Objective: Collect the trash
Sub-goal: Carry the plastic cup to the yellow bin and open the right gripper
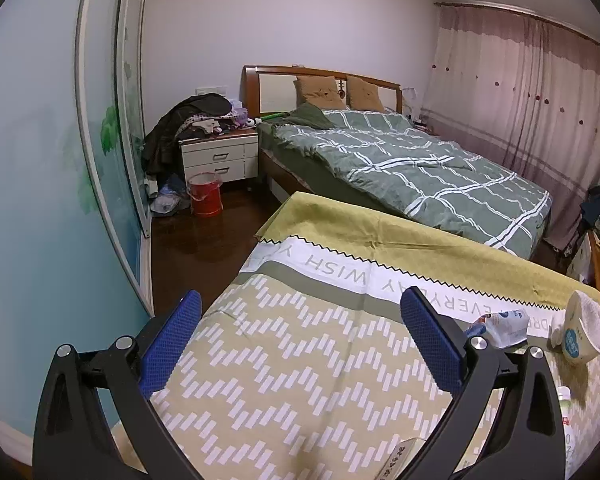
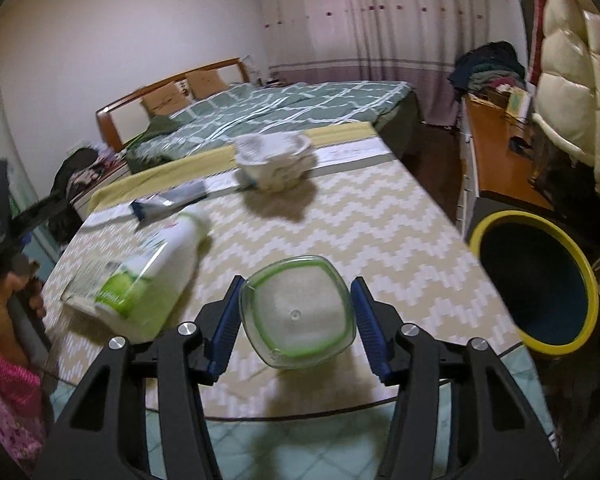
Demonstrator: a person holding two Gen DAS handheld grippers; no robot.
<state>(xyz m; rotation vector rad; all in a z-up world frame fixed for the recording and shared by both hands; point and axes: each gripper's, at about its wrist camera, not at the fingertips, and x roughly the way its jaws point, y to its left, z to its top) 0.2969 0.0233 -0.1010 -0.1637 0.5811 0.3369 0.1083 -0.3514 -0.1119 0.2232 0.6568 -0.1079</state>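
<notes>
My right gripper (image 2: 296, 312) is shut on a clear plastic cup with a green rim (image 2: 296, 312) and holds it above the table's near edge. A white milk bottle with a green label (image 2: 152, 276) lies on its side at the left. A crumpled paper bowl (image 2: 274, 160) stands at the far end; it also shows in the left wrist view (image 1: 584, 328). A flat blue-and-white wrapper (image 2: 168, 202) lies near it, and shows in the left wrist view (image 1: 500, 326) too. My left gripper (image 1: 300, 344) is open and empty above the patterned tablecloth (image 1: 300, 360).
A dark bin with a yellow rim (image 2: 536, 280) stands just right of the table. A bed (image 1: 400, 164) lies beyond the table. A nightstand (image 1: 220, 158) and a red bucket (image 1: 206, 194) stand at the far left. A wooden desk (image 2: 496, 152) runs along the right.
</notes>
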